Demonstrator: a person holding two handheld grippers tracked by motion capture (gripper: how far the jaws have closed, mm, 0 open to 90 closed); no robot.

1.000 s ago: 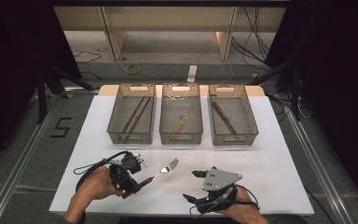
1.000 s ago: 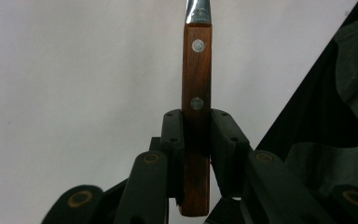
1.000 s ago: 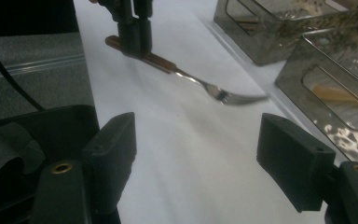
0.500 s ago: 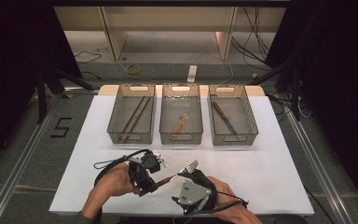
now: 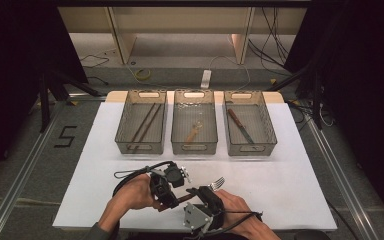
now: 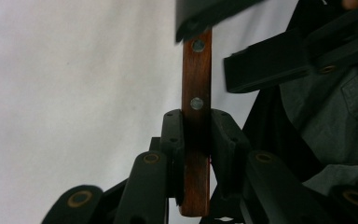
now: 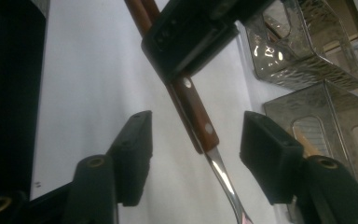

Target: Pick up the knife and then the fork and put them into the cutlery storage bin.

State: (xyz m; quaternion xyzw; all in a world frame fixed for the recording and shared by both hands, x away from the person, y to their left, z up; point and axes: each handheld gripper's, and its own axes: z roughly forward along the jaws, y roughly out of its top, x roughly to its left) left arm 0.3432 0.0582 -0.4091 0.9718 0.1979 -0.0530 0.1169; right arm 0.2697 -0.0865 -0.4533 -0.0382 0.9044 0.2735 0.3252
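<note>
A fork with a brown riveted wooden handle (image 6: 196,93) and steel tines (image 5: 218,182) is held just above the white table near its front edge. My left gripper (image 5: 172,199) is shut on the handle's end, and the left gripper view has its jaws (image 6: 196,126) pressed on both sides of the wood. My right gripper (image 5: 203,194) meets it from the right. It (image 7: 196,140) stands open with one jaw on each side of the handle (image 7: 196,116), not touching it. The left gripper's black jaw (image 7: 191,32) clamps the handle farther up.
Three mesh baskets stand in a row at the back: the left one (image 5: 124,131) with chopsticks (image 5: 145,122), the middle one (image 5: 179,131) with a wooden spoon (image 5: 194,133), the right one (image 5: 269,131) with a knife (image 5: 241,126). A white cover (image 5: 290,180) spans the table.
My left gripper has carried the fork to the right. The right gripper has swung left to meet it, and its open jaws now straddle the handle.
</note>
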